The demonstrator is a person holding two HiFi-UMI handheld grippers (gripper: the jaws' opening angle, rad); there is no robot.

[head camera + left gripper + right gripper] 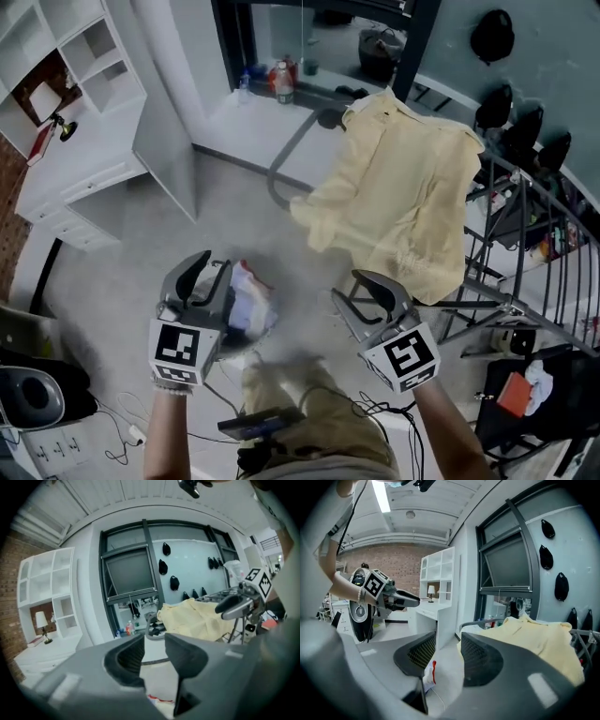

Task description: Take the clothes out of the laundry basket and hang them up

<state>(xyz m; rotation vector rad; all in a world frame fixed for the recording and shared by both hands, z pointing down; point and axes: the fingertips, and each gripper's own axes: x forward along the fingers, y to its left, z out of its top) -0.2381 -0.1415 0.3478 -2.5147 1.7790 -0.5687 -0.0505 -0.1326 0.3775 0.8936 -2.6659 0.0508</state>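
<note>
1. grey left gripper (pixel 211 267): jaws apart, nothing between them.
2. white-and-red cloth bundle (pixel 251 298) lies on the floor just beyond it, not yet picked up.
3. right gripper (pixel 347 284) is likewise spread and empty.
4. yellow shirt (pixel 403 202) already drapes the drying rack (pixel 487 302) (one piece done, i judge; the bundle remains).

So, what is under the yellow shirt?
The yellow shirt drapes over a metal drying rack, whose bars and legs show right of it and below its hem. The rack's top beneath the cloth is covered.
</note>
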